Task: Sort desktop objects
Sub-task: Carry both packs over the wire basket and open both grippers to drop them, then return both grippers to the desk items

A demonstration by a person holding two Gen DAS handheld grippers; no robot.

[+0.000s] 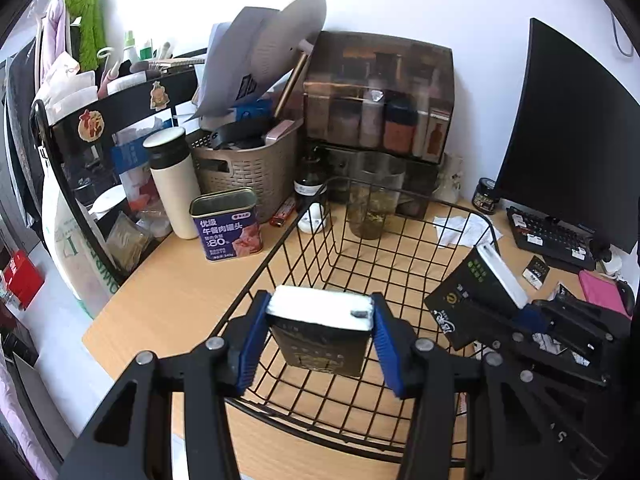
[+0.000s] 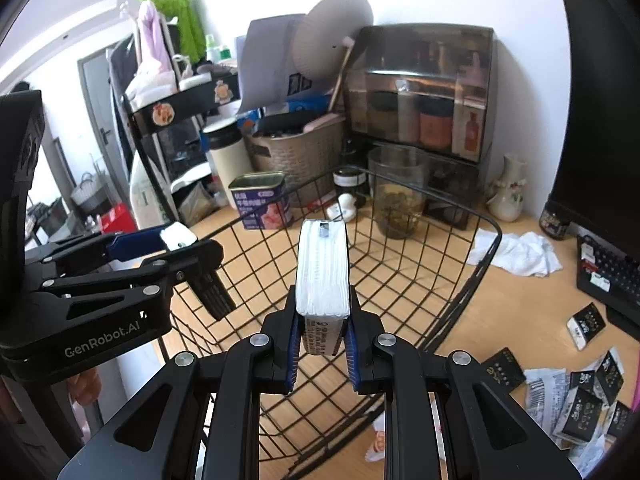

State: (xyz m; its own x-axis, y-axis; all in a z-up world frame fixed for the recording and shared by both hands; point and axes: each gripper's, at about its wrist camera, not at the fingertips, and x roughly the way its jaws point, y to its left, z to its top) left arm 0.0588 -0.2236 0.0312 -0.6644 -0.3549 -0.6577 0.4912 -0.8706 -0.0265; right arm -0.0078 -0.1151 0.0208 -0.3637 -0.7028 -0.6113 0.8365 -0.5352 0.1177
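Cluttered wooden desk (image 1: 168,296) against a white wall, with a black wire basket (image 1: 288,216) sitting in the middle of it. Both grippers are reaching in over the basket from the near side. The left gripper (image 1: 320,316) has its blue pads squeezed on the sides of a black pack with a white top (image 1: 320,332), held over the basket floor. The right gripper (image 2: 322,330) is clamped tight on another pack (image 2: 322,276), narrow edge up, also above the basket. More small black packs (image 2: 586,396) lie loose on the desk to the right
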